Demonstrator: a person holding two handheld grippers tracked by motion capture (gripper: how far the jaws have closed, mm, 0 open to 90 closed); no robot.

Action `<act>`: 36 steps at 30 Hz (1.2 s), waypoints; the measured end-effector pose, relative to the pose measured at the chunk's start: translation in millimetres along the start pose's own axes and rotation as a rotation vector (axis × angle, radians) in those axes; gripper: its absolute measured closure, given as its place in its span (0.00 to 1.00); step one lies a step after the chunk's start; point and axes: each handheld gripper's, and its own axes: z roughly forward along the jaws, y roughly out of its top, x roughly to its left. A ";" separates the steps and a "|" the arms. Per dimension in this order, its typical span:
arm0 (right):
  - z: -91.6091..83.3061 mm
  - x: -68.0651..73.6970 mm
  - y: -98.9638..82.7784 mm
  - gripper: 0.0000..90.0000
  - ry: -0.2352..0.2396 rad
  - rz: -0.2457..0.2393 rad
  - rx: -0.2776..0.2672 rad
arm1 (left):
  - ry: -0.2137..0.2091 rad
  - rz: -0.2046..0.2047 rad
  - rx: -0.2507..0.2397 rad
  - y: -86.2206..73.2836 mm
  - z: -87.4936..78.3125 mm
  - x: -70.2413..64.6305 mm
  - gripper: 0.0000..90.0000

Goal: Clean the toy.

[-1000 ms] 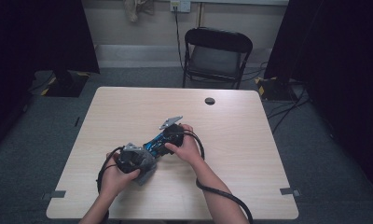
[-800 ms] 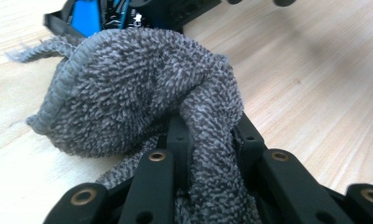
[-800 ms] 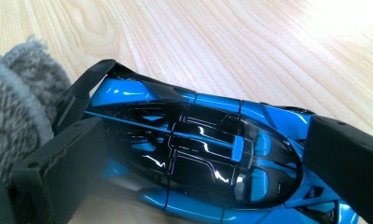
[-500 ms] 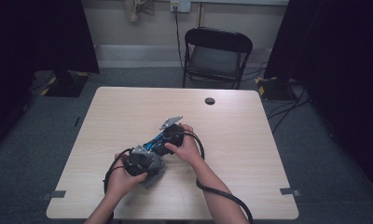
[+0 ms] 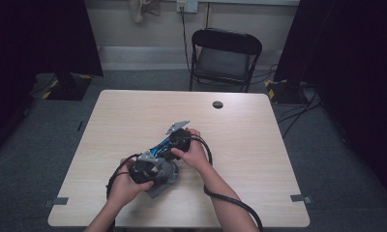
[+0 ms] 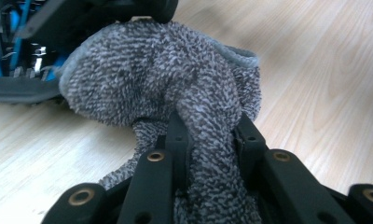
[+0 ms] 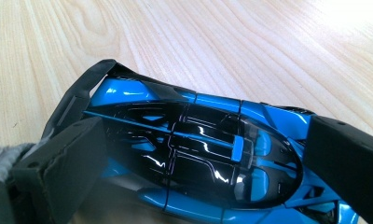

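On the wooden table (image 5: 259,159), a little below the middle of the high view, a person holds two grippers close together over a blue and black toy car (image 5: 163,145); the car lies aslant, its length going from lower left to upper right. The left gripper (image 6: 208,140) is at the lower left end of the car, in the person's left hand (image 5: 124,186); its jaws are nearly closed and they pinch a grey terry cloth (image 6: 166,79) between them. In the left gripper view the cloth rises from the jaws to the upper middle of the frame, and it touches the car's dark edge at the upper left. The right gripper (image 7: 198,158) is at the upper right end of the car, in the right hand (image 5: 194,154); in the right gripper view its two black jaws stand on both sides of the car body, one at lower left and one at right, and they hold it. The car covers the middle and the bottom of that frame; a corner of the grey cloth shows at the lower left edge.
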 end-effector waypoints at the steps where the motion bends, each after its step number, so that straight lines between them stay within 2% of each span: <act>1: 0.0 0.0 -0.1 0.00 0.000 0.000 -0.001 | -0.001 0.002 -0.005 -1.2 -4.2 1.3 0.80; 7: 0.0 0.1 -0.1 0.00 0.000 0.000 -0.001 | 0.034 -0.010 -0.038 -10.1 -35.0 14.8 0.80; 12: 0.1 0.3 -0.5 0.00 -0.001 0.002 -0.006 | 0.103 -0.054 -0.089 -13.0 -58.1 38.2 0.80; 14: 0.0 0.3 -0.2 0.00 0.000 0.003 -0.003 | 0.129 -0.064 -0.091 -10.7 -65.2 48.1 0.80; 18: 0.0 0.1 -0.1 0.00 0.000 0.000 0.000 | 0.182 -0.089 -0.115 -2.9 -70.8 67.7 0.80; 21: 0.0 0.3 0.2 0.00 -0.001 0.001 0.001 | 0.209 -0.104 -0.119 4.8 -68.2 81.7 0.80; 26: 0.1 0.2 -0.7 0.00 -0.001 0.000 -0.007 | 0.218 -0.105 -0.108 19.7 -56.1 97.3 0.80; 28: 0.1 0.5 -0.5 0.00 -0.002 0.002 -0.005 | 0.209 -0.110 -0.101 26.6 -50.8 103.8 0.80; 30: 0.1 0.5 0.5 0.00 -0.001 0.003 0.003 | 0.228 -0.108 -0.092 32.9 -45.0 110.1 0.80; 32: 0.3 0.3 1.1 0.00 -0.001 0.001 0.007 | 0.226 -0.120 -0.091 39.0 -39.4 115.7 0.80; 36: 0.3 0.0 1.1 0.00 -0.001 -0.001 0.008 | 0.229 -0.100 -0.081 53.1 -25.3 121.5 0.80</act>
